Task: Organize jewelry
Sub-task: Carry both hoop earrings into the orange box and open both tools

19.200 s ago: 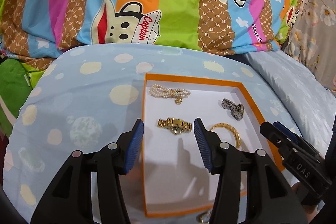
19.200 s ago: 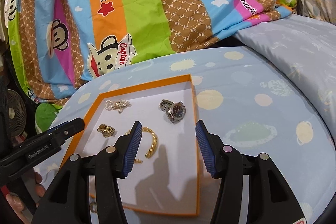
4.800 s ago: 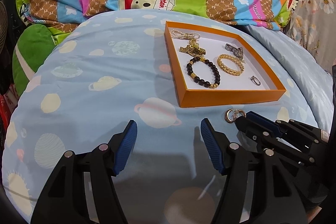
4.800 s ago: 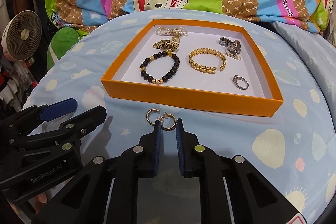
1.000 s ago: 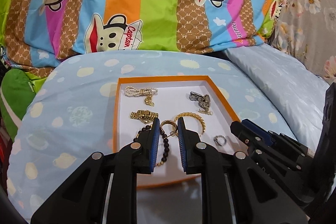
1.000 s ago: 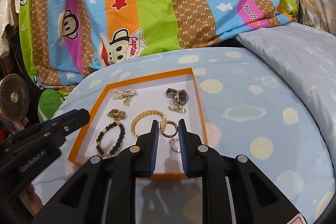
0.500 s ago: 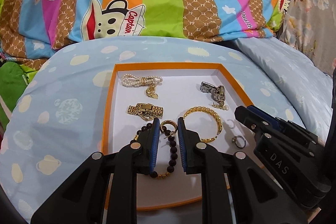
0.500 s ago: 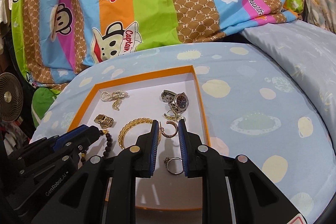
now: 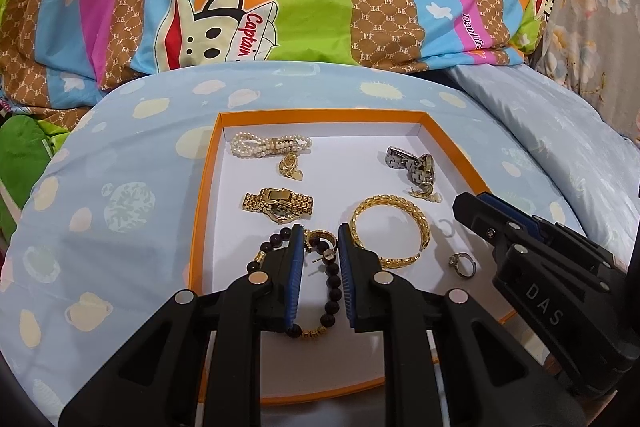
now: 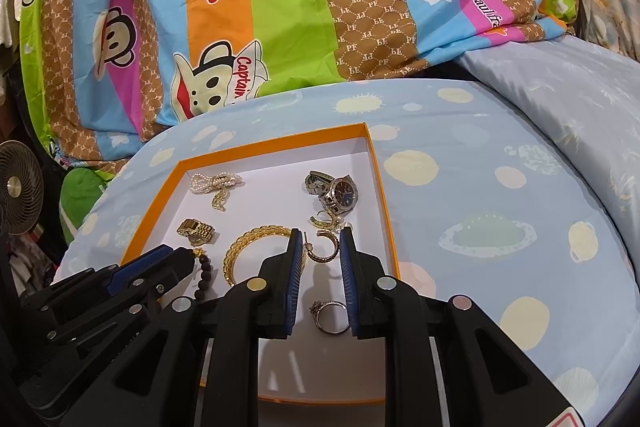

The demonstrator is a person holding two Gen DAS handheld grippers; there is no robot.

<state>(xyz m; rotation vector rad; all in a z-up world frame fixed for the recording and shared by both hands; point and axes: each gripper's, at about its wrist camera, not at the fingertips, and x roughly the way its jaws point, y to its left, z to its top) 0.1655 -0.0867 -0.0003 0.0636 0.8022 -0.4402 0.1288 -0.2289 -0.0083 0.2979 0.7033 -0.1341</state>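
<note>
Low in the centre of each wrist view, the left gripper (image 9: 319, 241) and right gripper (image 10: 320, 243) each pinch a gold hoop earring (image 9: 320, 238) (image 10: 325, 247) above the orange tray (image 9: 320, 114).

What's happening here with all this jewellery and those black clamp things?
A person is sorting jewellery into a shallow orange box on a blue bedsheet, using two handheld grippers. The left gripper holds a gold hoop earring over the dark beaded bracelet; the right gripper holds a matching hoop earring. Both hover inside the box, jaws shut on the earrings, not yet released.
</note>
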